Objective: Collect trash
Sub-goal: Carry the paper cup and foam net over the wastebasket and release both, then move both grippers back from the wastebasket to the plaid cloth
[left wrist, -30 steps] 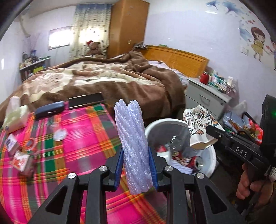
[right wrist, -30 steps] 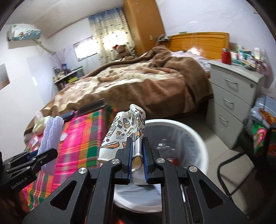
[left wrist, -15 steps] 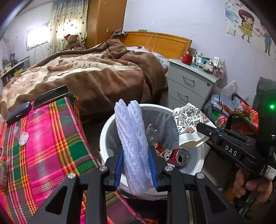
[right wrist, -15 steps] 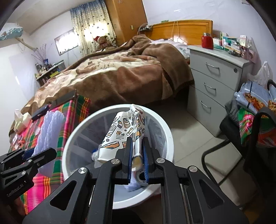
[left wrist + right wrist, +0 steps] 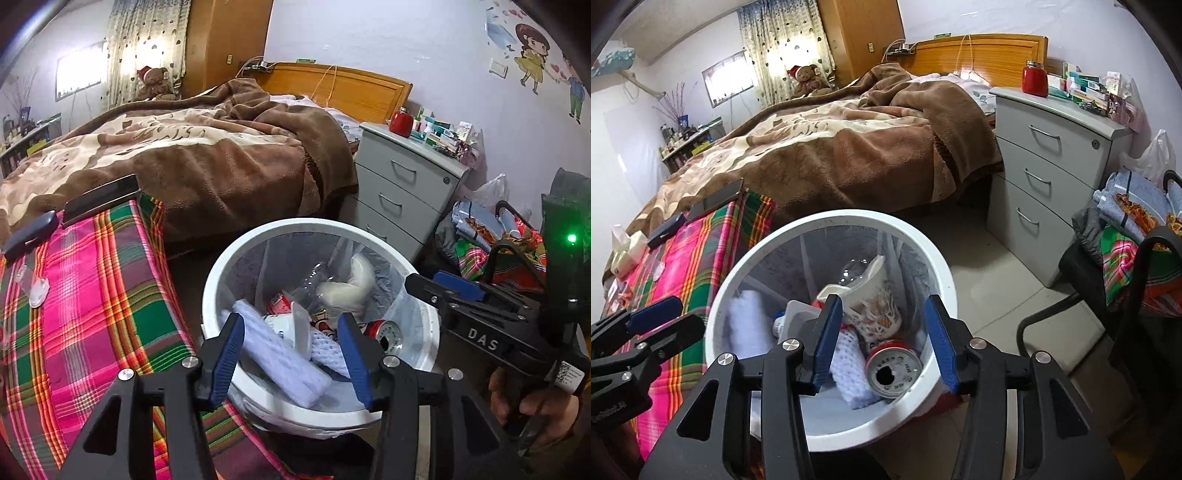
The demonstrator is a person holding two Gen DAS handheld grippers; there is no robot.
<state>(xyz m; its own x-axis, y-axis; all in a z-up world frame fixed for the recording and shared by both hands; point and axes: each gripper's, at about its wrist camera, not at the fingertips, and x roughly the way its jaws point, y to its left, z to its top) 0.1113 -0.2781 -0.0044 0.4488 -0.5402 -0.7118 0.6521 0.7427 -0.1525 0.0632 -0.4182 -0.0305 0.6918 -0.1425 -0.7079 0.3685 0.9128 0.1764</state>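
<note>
A white round bin [image 5: 236, 258] [image 5: 945, 280] lined with a clear bag stands on the floor beside the plaid table. My left gripper [image 5: 291, 350] hangs over its near rim, jaws opening, nothing pressed between the pads. The white foam wrap [image 5: 280, 350] [image 5: 746, 325] lies loose inside the bin below it. My right gripper [image 5: 882, 343] is also over the bin, jaws opening and holding nothing. The patterned paper cup [image 5: 875, 299] rests inside the bin among a red can [image 5: 894, 373] [image 5: 384, 332] and other rubbish.
The plaid-covered table [image 5: 92, 295] at left carries a phone [image 5: 29, 232], a dark flat case [image 5: 99, 199] and small clear scraps [image 5: 35, 288]. A bed [image 5: 184, 155] lies behind, a grey drawer unit [image 5: 1045, 177] at right, and a chair with clothes [image 5: 1126, 258].
Both grippers moved from beside the table to over the bin, then opened. The foam wrap fell from the left gripper and the paper cup from the right into the bin.
</note>
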